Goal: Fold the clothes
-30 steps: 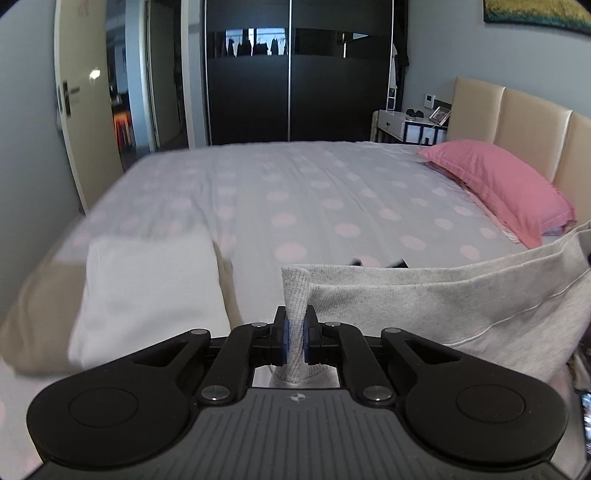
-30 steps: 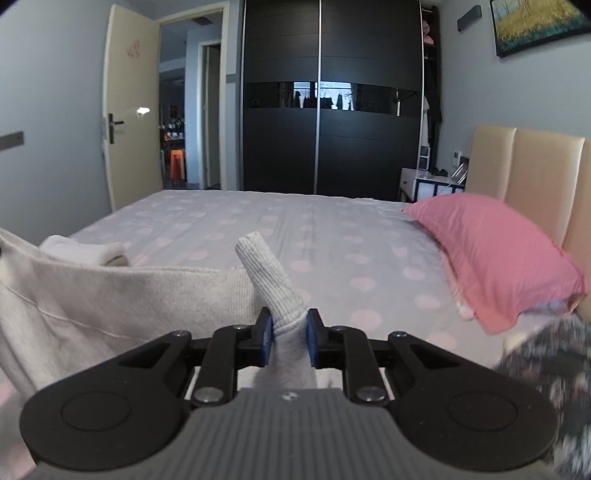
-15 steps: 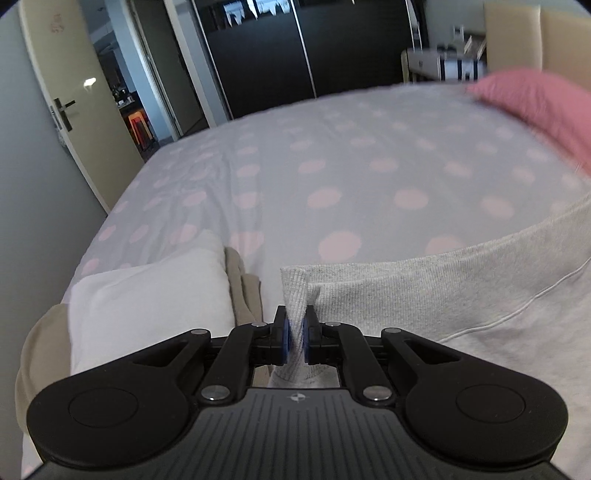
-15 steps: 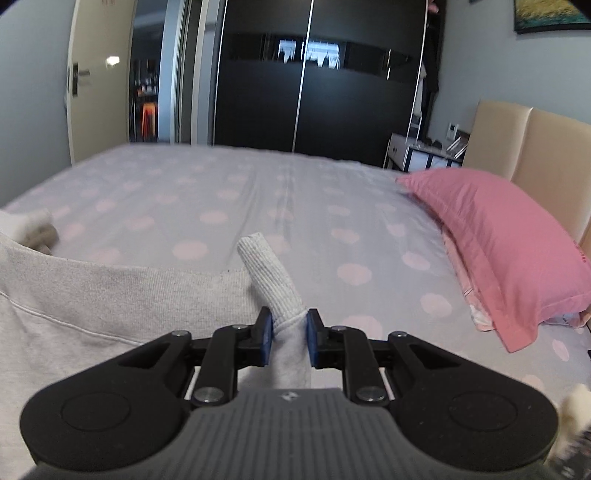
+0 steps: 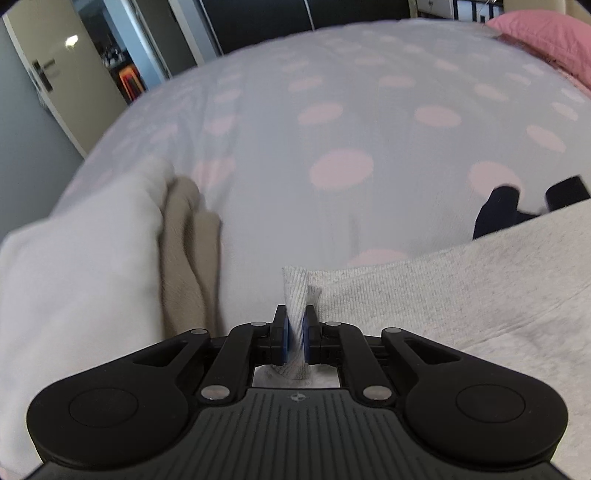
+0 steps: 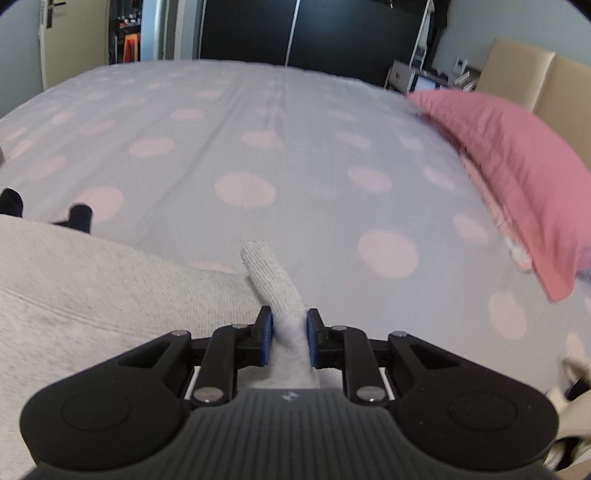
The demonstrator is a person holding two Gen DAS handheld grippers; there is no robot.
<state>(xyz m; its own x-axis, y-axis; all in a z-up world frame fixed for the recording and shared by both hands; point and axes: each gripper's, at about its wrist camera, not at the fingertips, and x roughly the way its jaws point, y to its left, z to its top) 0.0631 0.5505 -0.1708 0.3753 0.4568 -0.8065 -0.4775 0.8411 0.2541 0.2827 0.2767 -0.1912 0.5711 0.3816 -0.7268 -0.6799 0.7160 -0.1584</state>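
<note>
A light grey knitted garment [image 5: 461, 280] hangs stretched between both grippers, low over the dotted bed sheet [image 5: 369, 110]. My left gripper [image 5: 294, 321] pinches its ribbed corner [image 5: 295, 291]; the jaws are opening slightly, with the cloth still pressed between the blue pads. In the right wrist view the garment [image 6: 110, 280] runs off to the left, and my right gripper [image 6: 289, 321] is shut on its other ribbed corner [image 6: 269, 277]. Each view shows the other gripper's dark fingertips [image 5: 495, 210] [image 6: 79, 216] beyond the garment's top edge.
A folded white piece [image 5: 74, 266] lies on a folded beige piece [image 5: 188, 236] at the left of the bed. A pink pillow [image 6: 517, 147] lies by the beige headboard [image 6: 524, 70] on the right. Behind are a dark wardrobe [image 6: 332, 33] and an open door [image 5: 55, 74].
Both grippers have come down and tilted toward the bed with the grey garment still held. The sheet now fills both views; the garment's top edge sits lower.
</note>
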